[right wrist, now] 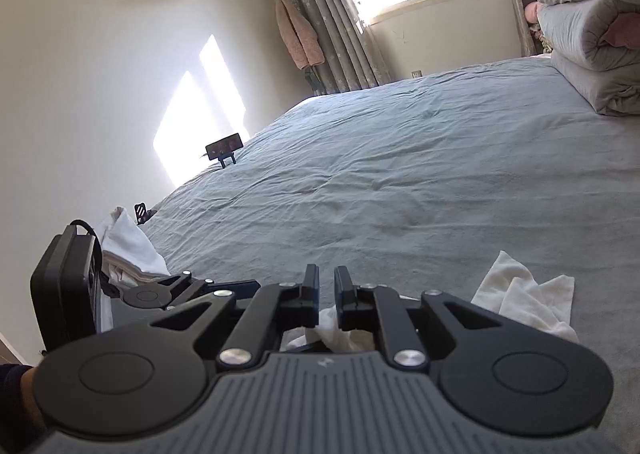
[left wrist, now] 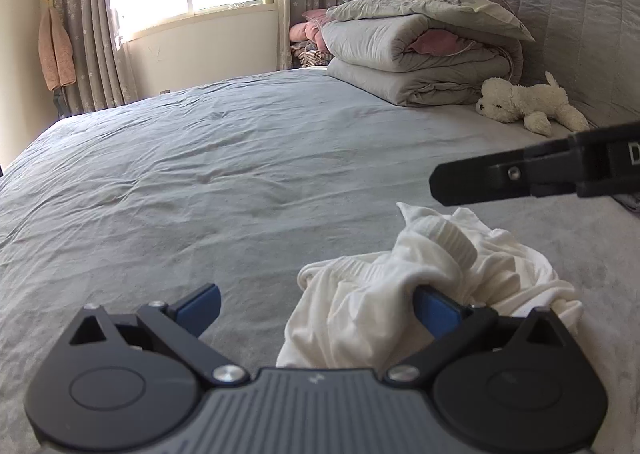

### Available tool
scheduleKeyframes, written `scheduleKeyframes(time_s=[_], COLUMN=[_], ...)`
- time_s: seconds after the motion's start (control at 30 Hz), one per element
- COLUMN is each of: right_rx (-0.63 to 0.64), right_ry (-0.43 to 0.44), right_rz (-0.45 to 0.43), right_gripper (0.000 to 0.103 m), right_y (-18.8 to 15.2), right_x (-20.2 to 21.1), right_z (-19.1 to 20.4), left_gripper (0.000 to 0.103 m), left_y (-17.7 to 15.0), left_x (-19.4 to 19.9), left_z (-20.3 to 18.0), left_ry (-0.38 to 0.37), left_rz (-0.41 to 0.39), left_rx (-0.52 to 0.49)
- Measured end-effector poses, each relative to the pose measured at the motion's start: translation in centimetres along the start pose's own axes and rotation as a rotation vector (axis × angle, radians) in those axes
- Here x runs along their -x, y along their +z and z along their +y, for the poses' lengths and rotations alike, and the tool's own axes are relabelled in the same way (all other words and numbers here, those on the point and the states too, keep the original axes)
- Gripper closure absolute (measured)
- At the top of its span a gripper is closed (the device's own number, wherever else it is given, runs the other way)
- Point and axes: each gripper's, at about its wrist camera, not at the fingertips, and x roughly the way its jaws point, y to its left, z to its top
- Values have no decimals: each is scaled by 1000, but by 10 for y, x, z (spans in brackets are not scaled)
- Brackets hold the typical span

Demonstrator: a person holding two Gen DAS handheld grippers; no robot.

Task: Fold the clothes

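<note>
1. Nearest my left-wrist lens sits my left gripper [left wrist: 316, 308], its two blue-padded fingers [left wrist: 200, 308] spread wide apart; the right-hand pad is buried in a crumpled white garment [left wrist: 424, 274], the left-hand pad bare over the sheet.
2. That white garment lies bunched on the grey bedsheet [left wrist: 200, 174], at about four o'clock from the middle of the left view.
3. At three o'clock my right gripper [left wrist: 440, 184] reaches in above the garment; from this side I cannot tell whether it touches the cloth.
4. Seen through the right-wrist lens, my right gripper [right wrist: 327, 286] has its fingers nearly together with a thin slit between them; white cloth [right wrist: 340, 334] shows just behind and below them, though whether any is pinched I cannot tell.
5. More of the garment [right wrist: 528, 302] lies at four o'clock on the sheet.
6. Folded quilts [left wrist: 416, 50] are stacked at one o'clock, a white plush dog [left wrist: 528, 102] beside them.
7. No baskets or boxes show; everything lies loose on the bed.
</note>
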Motion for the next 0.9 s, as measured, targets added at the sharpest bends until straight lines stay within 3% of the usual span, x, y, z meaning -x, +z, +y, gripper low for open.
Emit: scheduleKeyframes(time_s=[0.07,0.1,0.13,0.2,0.27,0.5,0.73,0.77,0.8,0.87,0.9], right_rx=[7,6,-1,-25,-73,-211,-199,-190,-181,-168,-162], right_ry=[-33,-70,-113,-188,-296,-487,-546,-543,-540,-528,-520], right_rz=[7,24,41,55,101,213,228,227,227,231,234], right_gripper=[87,77,53,31,29,29,29,29,34,61,79], right_y=[1,1,0,-3,-7,-22,-29,-30,-31,-32,-32], right_x=[2,1,-1,-3,-8,-16,-24,-26,-27,-29,-30], right_z=[-1,-3,-6,-16,-30,-72,-81,-81,-80,-79,-77], left_gripper=[0,0,0,0,0,0,1,5,10,38,47], left_y=[-1,-2,-2,-4,-6,-9,-12,-12,-12,-11,-10], left_x=[-4,-6,-8,-14,-19,-34,-38,-37,-36,-35,-35], left_z=[-3,-4,-5,-8,-11,-14,-15,-15,-15,-16,-15], left_ry=[-9,-8,-5,9,26,43,42,39,29,-5,-26], left_rz=[12,14,15,20,28,53,19,10,3,-1,3], left_rx=[-11,-16,-22,-35,-53,-65,-76,-82,-84,-82,-74])
